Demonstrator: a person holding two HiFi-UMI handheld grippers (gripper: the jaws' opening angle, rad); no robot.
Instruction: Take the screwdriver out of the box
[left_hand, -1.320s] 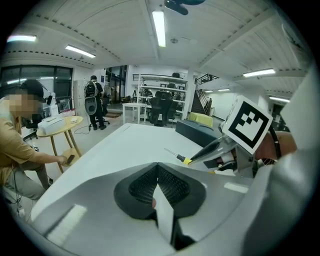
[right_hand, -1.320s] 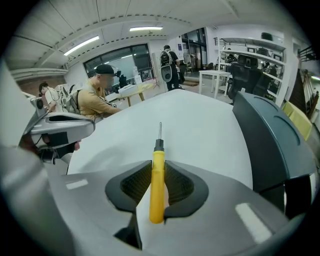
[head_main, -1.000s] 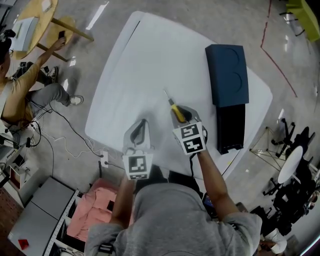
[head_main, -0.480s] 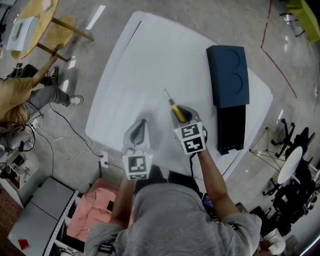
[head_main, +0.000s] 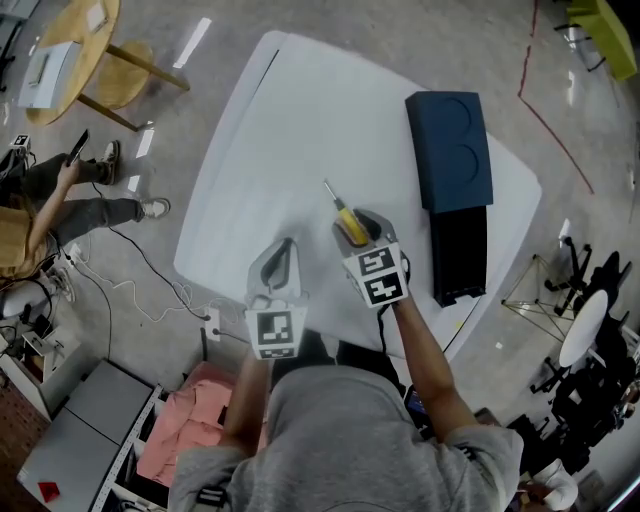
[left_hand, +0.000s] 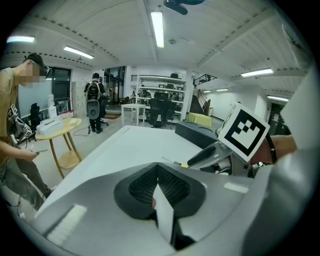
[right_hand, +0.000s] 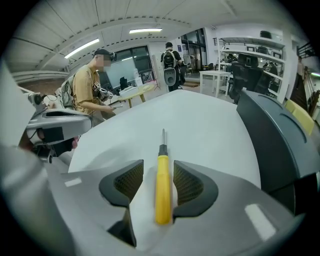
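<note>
A screwdriver (head_main: 348, 222) with a yellow handle (right_hand: 162, 185) lies flat on the white table (head_main: 280, 130), its metal tip pointing away from me. My right gripper (head_main: 356, 222) stands over the handle; its jaws have just been opening and now sit apart on either side of it, the pads clear of it. My left gripper (head_main: 281, 247) rests on the table to the left, jaws shut with nothing in them (left_hand: 156, 166). The dark blue box (head_main: 450, 150) lies to the right, its lid folded back beyond a black open half (head_main: 461, 255).
The table's near edge runs just below both grippers. On the floor at the left are a person (head_main: 40, 190), a round wooden table (head_main: 70, 45) and cables. A pink cloth (head_main: 190, 420) and a grey cabinet (head_main: 70, 440) sit lower left.
The right gripper's jaws have spread apart and let go of the yellow handle. Both hands stay where they were. The person at the left has shifted.
</note>
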